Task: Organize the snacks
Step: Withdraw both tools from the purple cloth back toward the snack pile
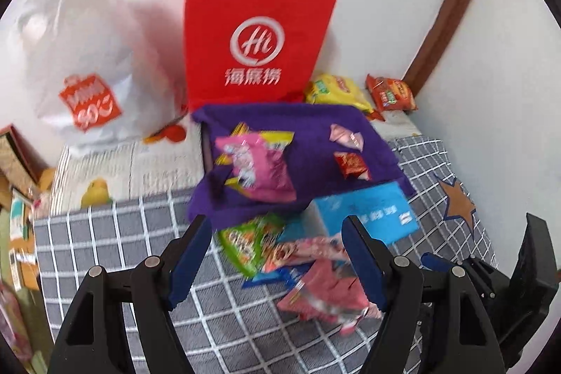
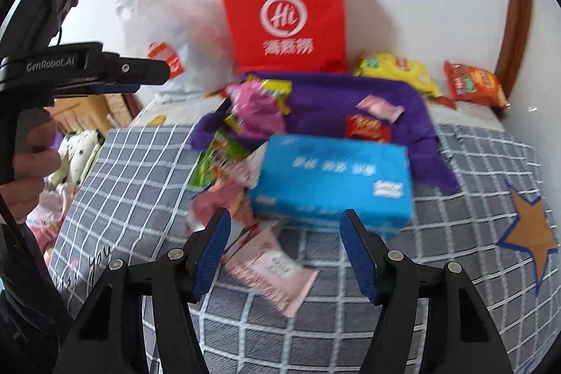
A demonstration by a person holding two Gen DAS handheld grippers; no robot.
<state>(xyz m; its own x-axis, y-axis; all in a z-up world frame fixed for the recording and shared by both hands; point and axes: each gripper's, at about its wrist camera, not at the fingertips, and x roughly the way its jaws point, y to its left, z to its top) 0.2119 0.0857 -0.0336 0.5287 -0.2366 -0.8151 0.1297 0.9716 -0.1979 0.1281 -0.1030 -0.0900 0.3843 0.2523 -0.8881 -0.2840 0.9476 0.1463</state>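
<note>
Snack packets lie on a grey checked bedspread (image 1: pixel 122 233). My left gripper (image 1: pixel 277 233) is open above a green packet (image 1: pixel 245 244) and crumpled pink packets (image 1: pixel 326 290), touching neither. My right gripper (image 2: pixel 285 223) is open over a pale pink packet (image 2: pixel 277 272), just in front of a blue box (image 2: pixel 333 177); nothing is pressed between its pads. A purple cloth (image 1: pixel 308 135) carries a pink bag (image 1: pixel 259 170) and two small wrapped sweets. A red paper bag (image 2: pixel 284 13) stands upright behind it. A hand (image 2: pixel 31 156) holds the left gripper's handle at the left edge.
A white plastic bag (image 1: pixel 87 58) leans on the wall left of the red bag. A yellow chip bag (image 2: pixel 396 72) and an orange-red packet (image 2: pixel 473 83) lie at the back right corner. Boxes and soft toys (image 2: pixel 77 156) crowd the left beside the bed. An orange star patch (image 2: pixel 529 233) marks the right.
</note>
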